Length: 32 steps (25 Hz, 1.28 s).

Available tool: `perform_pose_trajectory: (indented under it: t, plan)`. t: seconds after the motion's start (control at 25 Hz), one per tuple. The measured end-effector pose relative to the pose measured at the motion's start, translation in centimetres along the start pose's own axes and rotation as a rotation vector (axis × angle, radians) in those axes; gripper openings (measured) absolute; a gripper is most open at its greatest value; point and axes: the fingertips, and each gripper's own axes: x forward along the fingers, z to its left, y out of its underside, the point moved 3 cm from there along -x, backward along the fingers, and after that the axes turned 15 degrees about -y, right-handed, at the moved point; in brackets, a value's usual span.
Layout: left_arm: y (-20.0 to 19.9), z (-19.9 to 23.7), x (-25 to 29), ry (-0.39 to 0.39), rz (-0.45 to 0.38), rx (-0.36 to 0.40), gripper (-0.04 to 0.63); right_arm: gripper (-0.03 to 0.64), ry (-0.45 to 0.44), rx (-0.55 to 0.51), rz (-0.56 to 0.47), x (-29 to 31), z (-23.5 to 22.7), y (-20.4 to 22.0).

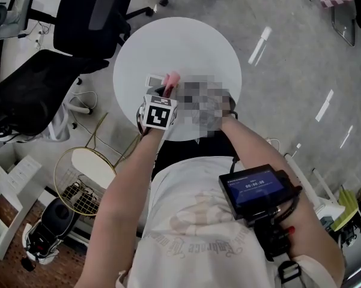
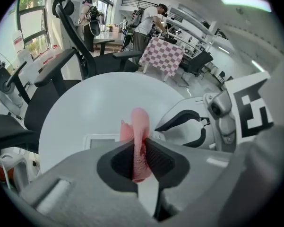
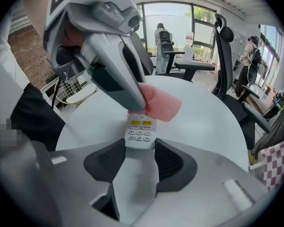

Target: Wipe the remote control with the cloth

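Your left tongs are pinching the one cloth, soft and floppy, at the top end of the one remote control. Your right tongs are squeezing the remote's bottom end by its sides, a good hold, since it is looking hard, light and slippery. The table is lying below it.
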Motion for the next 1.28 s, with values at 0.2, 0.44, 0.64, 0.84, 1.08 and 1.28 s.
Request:
perform_pose_trajectory:
  t: [0.2,0.44,0.64,0.84,1.08,1.28]
  plan:
    - [0.5,-2.9,0.1,0.094,0.011,0.006,0.041,0.204,0.003,0.001,0.0,0.1,0.0,0.1]
    - [0.1,-5.1,0.0,0.245,0.007,-0.003,0.037,0.204,0.001,-0.002,-0.006,0.1,0.2,0.0]
    - [0.6,-5.0,0.1,0.416,0.042,-0.092,0.038,0.204,-0.012,-0.026,-0.003,0.2,0.6,0.1]
    - [0.7,-4.0,0.7,0.393,0.082,-0.046,0.037,0.204,-0.021,-0.053,0.011,0.3,0.7,0.0]
    - [0.9,-1.0,0.7,0.3,0.081,-0.087,0.041,0.204,-0.022,-0.062,0.012,0.1,0.5,0.1]
    - [1.3,2.9,0.6,0.215,0.056,-0.154,0.043,0.204,-0.02,-0.058,0.001,0.0,0.6,-0.1]
